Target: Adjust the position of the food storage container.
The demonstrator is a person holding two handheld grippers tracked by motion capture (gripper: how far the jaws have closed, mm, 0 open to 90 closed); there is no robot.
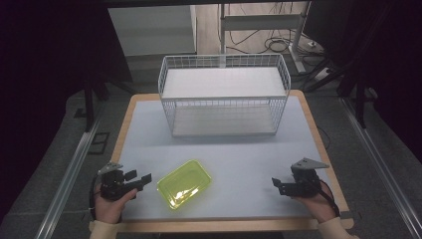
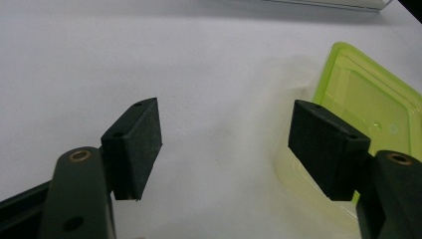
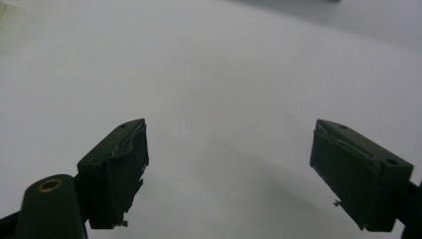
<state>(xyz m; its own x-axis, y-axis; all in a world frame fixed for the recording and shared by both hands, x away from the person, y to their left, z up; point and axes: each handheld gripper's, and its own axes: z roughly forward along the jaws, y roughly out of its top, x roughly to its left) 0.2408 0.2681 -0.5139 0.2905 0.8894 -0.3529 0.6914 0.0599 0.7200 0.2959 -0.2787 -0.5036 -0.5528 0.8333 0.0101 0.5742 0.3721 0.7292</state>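
A translucent yellow-green plastic container (image 1: 185, 183) lies flat on the white table mat near the front, left of centre. My left gripper (image 1: 140, 181) rests at the front left, just left of that container, its jaws wide open over bare mat. In the left gripper view the container (image 2: 370, 107) sits past the right jaw, and the left gripper (image 2: 226, 149) holds nothing. My right gripper (image 1: 278, 186) sits at the front right, pointing left, well apart from the container. In the right gripper view the right gripper (image 3: 229, 174) stands open over bare mat.
A white wire basket (image 1: 224, 94) stands at the back middle of the table, open side up. The table's wooden edge (image 1: 219, 225) runs along the front. Cables and a desk frame lie on the floor beyond.
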